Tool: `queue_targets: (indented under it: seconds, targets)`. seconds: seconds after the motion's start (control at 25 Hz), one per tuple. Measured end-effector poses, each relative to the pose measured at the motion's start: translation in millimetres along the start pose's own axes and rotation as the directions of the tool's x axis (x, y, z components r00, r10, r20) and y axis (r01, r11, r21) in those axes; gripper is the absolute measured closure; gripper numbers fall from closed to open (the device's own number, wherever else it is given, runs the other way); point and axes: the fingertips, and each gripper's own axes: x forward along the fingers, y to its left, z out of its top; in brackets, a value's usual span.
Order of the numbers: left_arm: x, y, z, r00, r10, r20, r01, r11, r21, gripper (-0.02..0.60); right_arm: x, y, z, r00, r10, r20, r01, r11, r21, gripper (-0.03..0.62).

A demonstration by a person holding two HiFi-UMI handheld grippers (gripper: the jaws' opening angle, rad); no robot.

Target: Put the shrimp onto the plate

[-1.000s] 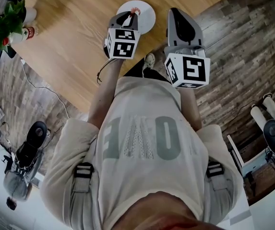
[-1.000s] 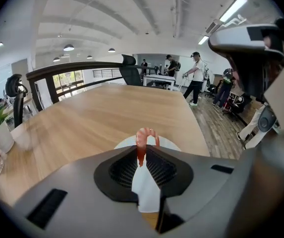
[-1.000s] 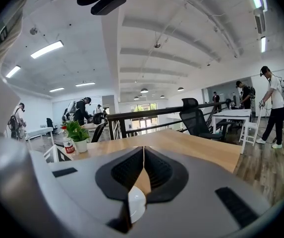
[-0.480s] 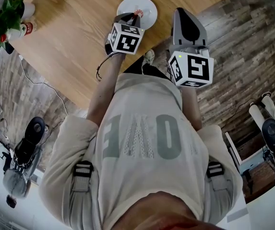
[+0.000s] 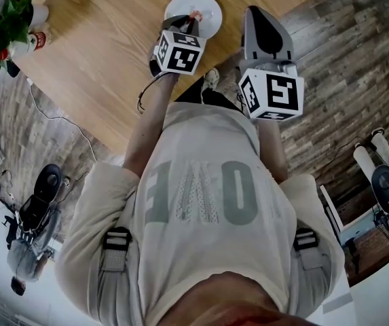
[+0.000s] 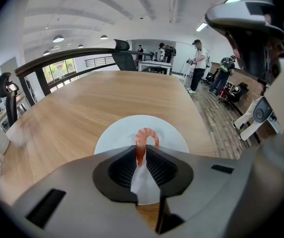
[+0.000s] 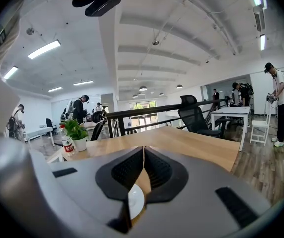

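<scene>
A white round plate [image 5: 208,7] lies near the wooden table's [image 5: 99,53] edge. My left gripper [image 5: 188,22] hangs over it, pointing steeply down, its jaws shut on the tail of a curled orange shrimp [image 6: 142,142]. In the left gripper view the shrimp arches out past the left gripper [image 6: 142,151] just above the plate [image 6: 117,133]; I cannot tell whether it touches it. My right gripper [image 5: 253,13] is held right of the plate, over the table's edge, shut with nothing in it. In the right gripper view the right gripper [image 7: 143,151] has its jaws closed together, and a sliver of plate [image 7: 136,201] shows below.
A potted plant [image 5: 7,29] and a red-labelled bottle [image 5: 36,44] stand at the table's far left corner. An office chair [image 6: 124,58] sits at the far end. People stand in the background [image 6: 198,63]. Wheeled equipment [image 5: 41,206] sits on the floor beside me.
The left gripper has come down and forward over the plate with the shrimp still in it. The right gripper has kept still.
</scene>
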Motion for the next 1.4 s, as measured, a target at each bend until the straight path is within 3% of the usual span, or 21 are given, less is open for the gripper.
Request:
queue_targets:
  seconds: [0.16, 0.24, 0.6, 0.84, 1.12, 1.28, 1.4]
  targets:
    - [-0.8, -0.2, 2.3, 1.0, 0.0, 0.016, 0.001, 1.0, -0.007, 0.505, 0.1, -3.7, 2.8, 1.0, -0.006, 0.008, 0.006, 1.0, 0.004, 0.572]
    - [-0.6, -0.4, 2.1, 1.0, -0.007, 0.018, 0.007, 1.0, -0.014, 0.445, 1.1, -3.9, 3.8, 1.0, -0.007, 0.011, 0.007, 1.0, 0.005, 0.572]
    - [-7.4, 2.2, 4.2, 0.999, 0.01, 0.034, -0.009, 1.0, -0.012, 0.445, 1.1, 2.7, 8.2, 1.0, 0.007, 0.027, -0.007, 1.0, -0.002, 0.572]
    - [-24.1, 13.8, 23.7, 0.992, 0.049, 0.117, -0.044, 0.998, -0.045, 0.446, -2.2, 9.7, 18.1, 0.998, 0.019, 0.054, -0.018, 1.0, -0.018, 0.572]
    - [-62.3, 17.9, 65.2, 0.958, 0.082, 0.274, -0.055, 0.993, -0.105, 0.446, -16.2, 21.5, 42.3, 0.992, 0.049, 0.119, -0.044, 0.998, -0.041, 0.572]
    - [-92.6, 25.0, 87.0, 0.91, 0.115, 0.399, -0.061, 0.987, -0.146, 0.468, -20.8, 29.5, 61.6, 0.982, 0.071, 0.177, -0.059, 0.996, -0.069, 0.572]
    - [-119.2, 32.2, 94.1, 0.87, 0.178, 0.46, -0.11, 0.979, -0.172, 0.514, -27.7, 36.6, 72.1, 0.975, 0.091, 0.204, -0.073, 0.993, -0.096, 0.572]
